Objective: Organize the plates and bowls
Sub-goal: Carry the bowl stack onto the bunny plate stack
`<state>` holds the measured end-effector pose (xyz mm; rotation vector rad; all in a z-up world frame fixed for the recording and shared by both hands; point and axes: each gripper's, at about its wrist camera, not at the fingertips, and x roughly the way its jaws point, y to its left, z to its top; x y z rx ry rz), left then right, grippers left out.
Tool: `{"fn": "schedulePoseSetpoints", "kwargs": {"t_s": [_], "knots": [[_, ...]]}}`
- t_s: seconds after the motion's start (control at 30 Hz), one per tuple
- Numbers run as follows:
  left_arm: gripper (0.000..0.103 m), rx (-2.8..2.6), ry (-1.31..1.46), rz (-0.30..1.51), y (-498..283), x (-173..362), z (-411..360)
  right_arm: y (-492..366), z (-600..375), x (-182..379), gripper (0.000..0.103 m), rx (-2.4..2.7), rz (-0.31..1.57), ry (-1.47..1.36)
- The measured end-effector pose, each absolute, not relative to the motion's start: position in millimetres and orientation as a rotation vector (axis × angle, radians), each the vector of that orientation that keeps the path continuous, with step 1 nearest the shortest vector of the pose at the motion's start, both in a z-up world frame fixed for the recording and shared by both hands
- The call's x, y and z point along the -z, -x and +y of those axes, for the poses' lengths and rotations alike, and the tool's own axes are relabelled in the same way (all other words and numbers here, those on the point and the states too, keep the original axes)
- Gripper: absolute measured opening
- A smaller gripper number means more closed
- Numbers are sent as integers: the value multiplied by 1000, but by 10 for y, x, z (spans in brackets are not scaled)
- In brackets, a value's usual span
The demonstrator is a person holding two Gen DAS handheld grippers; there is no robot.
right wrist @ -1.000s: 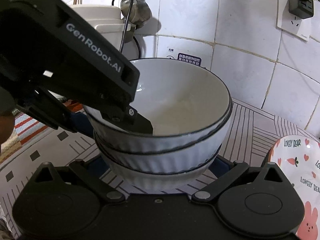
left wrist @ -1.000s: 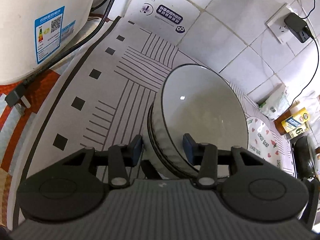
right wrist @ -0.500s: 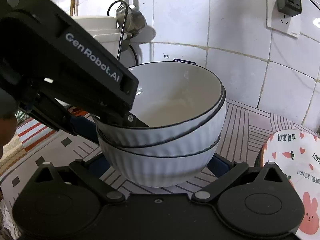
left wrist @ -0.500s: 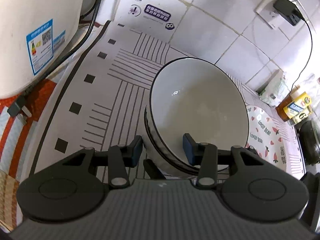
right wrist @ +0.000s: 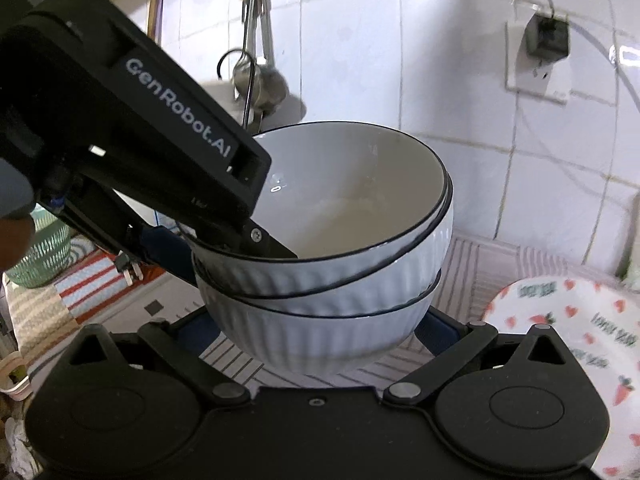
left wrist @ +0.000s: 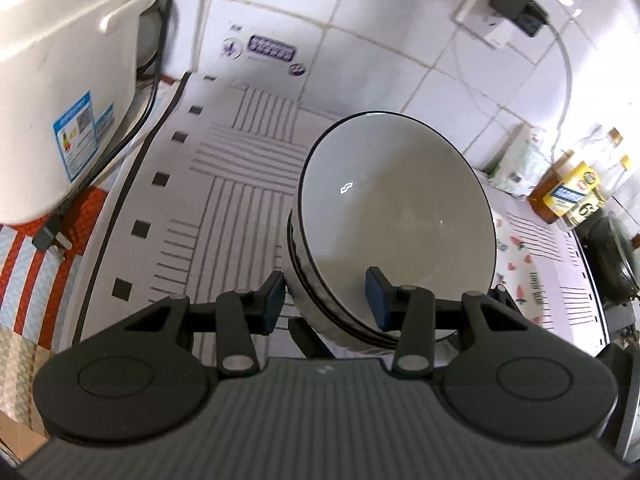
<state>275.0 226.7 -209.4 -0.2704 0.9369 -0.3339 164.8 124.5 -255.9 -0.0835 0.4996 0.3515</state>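
A stack of white ribbed bowls with dark rims (right wrist: 332, 280) is held up off the striped mat (left wrist: 224, 184), tilted. My left gripper (left wrist: 326, 300) is shut on the stack's near rim, one finger inside the top bowl (left wrist: 396, 216) and one outside. It shows in the right wrist view as a black body (right wrist: 132, 136) at the stack's left rim. My right gripper (right wrist: 316, 332) is shut on the lowest bowl's sides. A carrot-and-heart printed plate (right wrist: 572, 344) lies on the mat to the right, also seen past the bowls in the left wrist view (left wrist: 520, 276).
A white rice cooker (left wrist: 60, 92) stands at the left with its cord and plug (left wrist: 48, 236). A tiled wall with a socket and charger (left wrist: 516, 4) is close behind. Bottles (left wrist: 568, 192) and a dark pot (left wrist: 616, 256) stand at the right. A ladle (right wrist: 260, 80) hangs on the wall.
Both grippers have lifted the bowl stack higher off the mat. The stack now tilts more, and the wall and socket show lower in both views.
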Motion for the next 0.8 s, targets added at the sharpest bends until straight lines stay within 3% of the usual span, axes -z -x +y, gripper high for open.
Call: {"fn": "schedulePoseSetpoints", "kwargs": {"t_s": [0.33, 0.8], "knots": [[42, 429, 187, 927, -2705, 1614, 1736, -1442, 866, 2196, 103, -289, 445, 66], [42, 540, 161, 968, -2808, 1777, 903, -1267, 106, 2245, 103, -125, 462, 44]]}}
